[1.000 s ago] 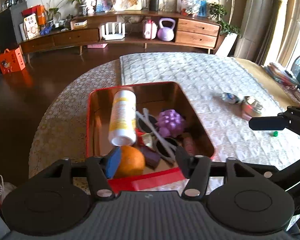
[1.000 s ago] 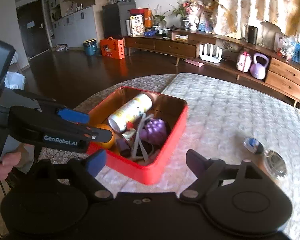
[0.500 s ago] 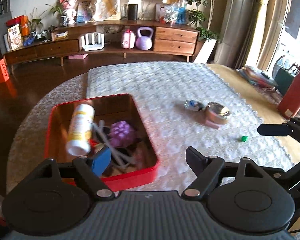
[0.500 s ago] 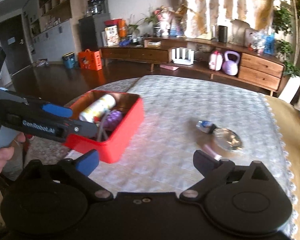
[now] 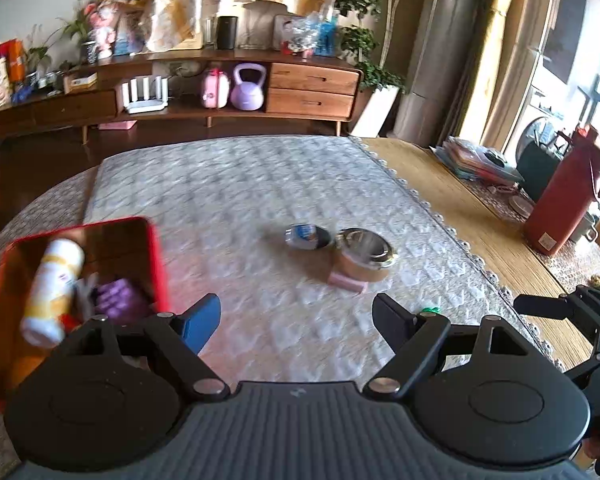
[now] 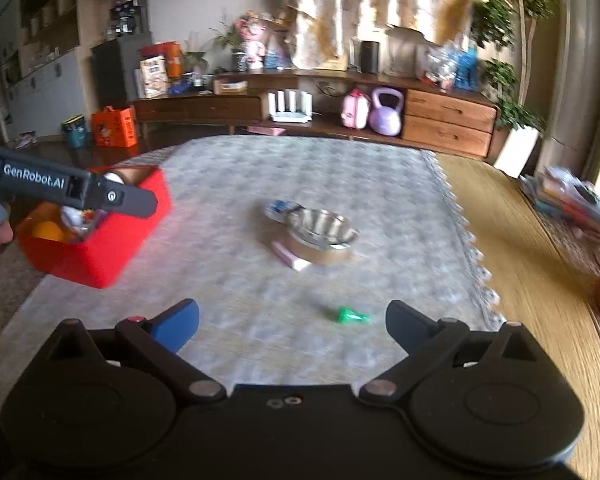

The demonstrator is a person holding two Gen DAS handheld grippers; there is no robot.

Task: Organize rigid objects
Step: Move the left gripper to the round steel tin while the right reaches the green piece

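Note:
A red box (image 5: 158, 256) (image 6: 100, 252) at the table's left holds a white-and-yellow bottle (image 5: 54, 284), a purple spiky ball (image 5: 118, 302), an orange (image 6: 46, 230) and other items. On the cloth lie a steel bowl (image 5: 366, 246) (image 6: 322, 226) resting on a tape roll (image 5: 358, 270), a pink block (image 5: 346, 282) (image 6: 290, 258), a small blue-labelled item (image 5: 306, 236) (image 6: 280, 208) and a small green piece (image 6: 352, 315) (image 5: 430, 311). My left gripper (image 5: 296, 322) is open and empty, right of the box. My right gripper (image 6: 292, 322) is open and empty, just before the green piece.
The table's bare wooden right side carries a red flask (image 5: 562, 200) and stacked papers (image 5: 476, 164). The lace cloth edge (image 5: 460, 244) runs along there. A wooden sideboard (image 5: 220, 92) stands beyond the table. The left tool's arm (image 6: 68, 188) crosses the right wrist view.
Both grippers have swung right, away from the red box towards the bowl and the green piece. Both stayed open and empty.

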